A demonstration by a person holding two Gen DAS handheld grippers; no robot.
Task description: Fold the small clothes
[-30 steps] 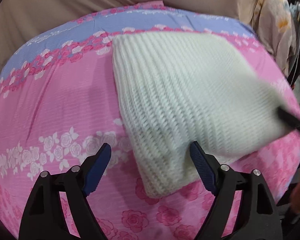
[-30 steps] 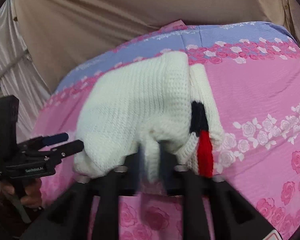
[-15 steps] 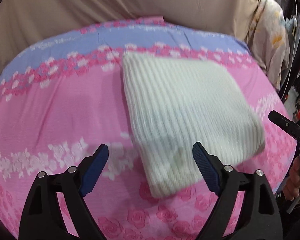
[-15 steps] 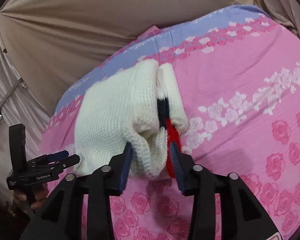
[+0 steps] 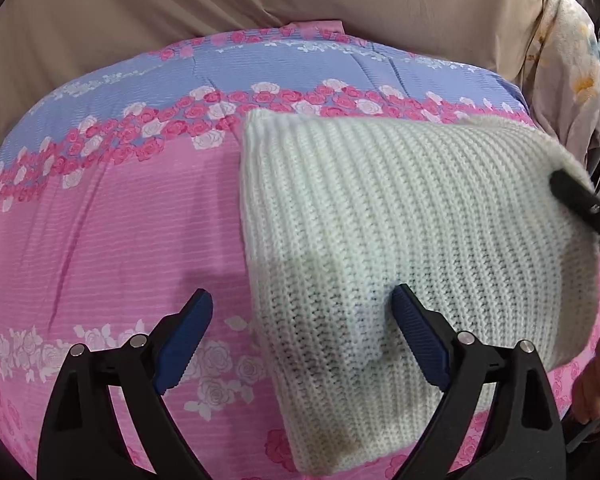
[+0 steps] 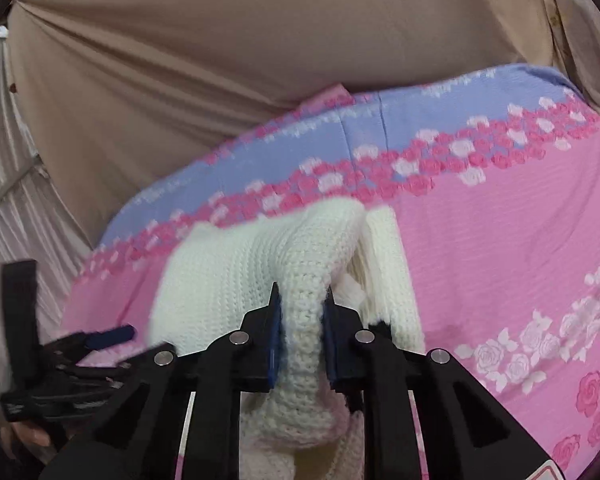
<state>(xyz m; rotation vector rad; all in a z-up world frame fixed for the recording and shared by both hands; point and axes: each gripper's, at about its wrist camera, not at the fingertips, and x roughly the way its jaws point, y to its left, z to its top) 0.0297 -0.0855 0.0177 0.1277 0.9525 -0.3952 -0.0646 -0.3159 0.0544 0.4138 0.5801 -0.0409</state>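
A folded white knit sweater (image 5: 400,232) lies on a pink floral bedspread (image 5: 108,240). My left gripper (image 5: 300,334) is open, its jaws wide apart around the sweater's near left corner, which rises between them. My right gripper (image 6: 300,340) is shut on a thick fold of the sweater (image 6: 236,280) and lifts its right edge. The right gripper's finger (image 5: 572,192) shows at the sweater's far right edge in the left wrist view. The left gripper (image 6: 108,336) shows at the lower left of the right wrist view.
The bedspread has a blue band with roses (image 5: 300,64) along its far edge. A beige curtain (image 6: 260,40) hangs behind the bed. A floral cloth (image 5: 572,60) hangs at the right. The pink spread (image 6: 520,260) extends to the right of the sweater.
My right gripper has closed tight on the sweater's edge and raised it. My left gripper has moved in to the sweater's near corner, still open.
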